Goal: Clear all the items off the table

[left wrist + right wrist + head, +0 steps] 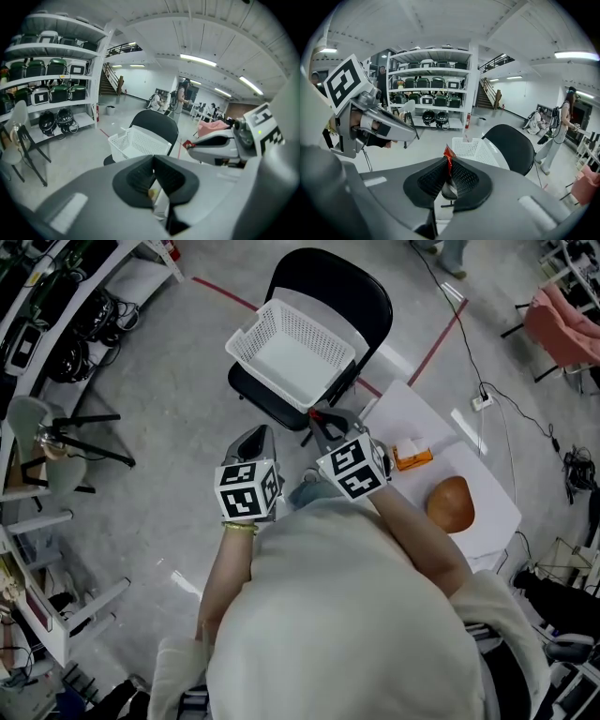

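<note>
A white mesh basket (246, 339) sits on the seat of a black chair (349, 282). In the right gripper view the basket (474, 148) lies just beyond my jaws. My right gripper (323, 418) hovers between the chair and the white table (405, 412), shut on a thin red wrapper (448, 154) that sticks up from the pads. My left gripper (255, 437) hangs beside it over the floor, shut with nothing seen between its pads (140, 176). An orange box (412, 457) and a brown rounded item (451, 503) lie on the table.
Shelving with helmets (56, 123) lines the left wall, and a tripod stand (80, 442) is on the floor beside it. Red tape lines (223, 292) and a cable with a power strip (482, 400) cross the floor. People stand far back (562, 123).
</note>
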### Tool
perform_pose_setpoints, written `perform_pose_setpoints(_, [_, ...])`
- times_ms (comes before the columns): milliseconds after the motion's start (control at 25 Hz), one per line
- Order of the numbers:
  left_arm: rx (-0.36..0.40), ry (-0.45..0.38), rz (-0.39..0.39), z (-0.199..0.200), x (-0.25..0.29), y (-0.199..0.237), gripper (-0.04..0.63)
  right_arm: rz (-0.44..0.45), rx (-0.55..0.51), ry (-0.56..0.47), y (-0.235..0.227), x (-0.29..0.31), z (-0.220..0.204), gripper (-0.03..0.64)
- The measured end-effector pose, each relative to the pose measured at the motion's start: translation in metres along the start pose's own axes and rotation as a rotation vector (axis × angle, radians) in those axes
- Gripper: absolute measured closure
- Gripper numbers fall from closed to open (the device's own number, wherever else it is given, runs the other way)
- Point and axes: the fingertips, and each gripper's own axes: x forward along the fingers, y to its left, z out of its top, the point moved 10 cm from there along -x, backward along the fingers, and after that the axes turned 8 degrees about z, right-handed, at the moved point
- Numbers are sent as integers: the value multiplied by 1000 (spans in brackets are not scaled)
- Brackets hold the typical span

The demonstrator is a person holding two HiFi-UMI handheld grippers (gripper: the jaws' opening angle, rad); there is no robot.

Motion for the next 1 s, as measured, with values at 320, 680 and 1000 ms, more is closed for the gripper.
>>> perform_pose_setpoints(320, [13, -8, -4, 25, 31, 5, 586, -21, 20, -1, -30, 13, 7, 592])
perform_pose_setpoints(680, [31, 27, -19, 33, 56, 10, 586, -46, 58, 13, -45, 23, 9, 592])
perform_pose_setpoints(1000, [67, 54, -64, 48, 93, 15, 586, -71, 96, 52, -64, 43, 6, 592])
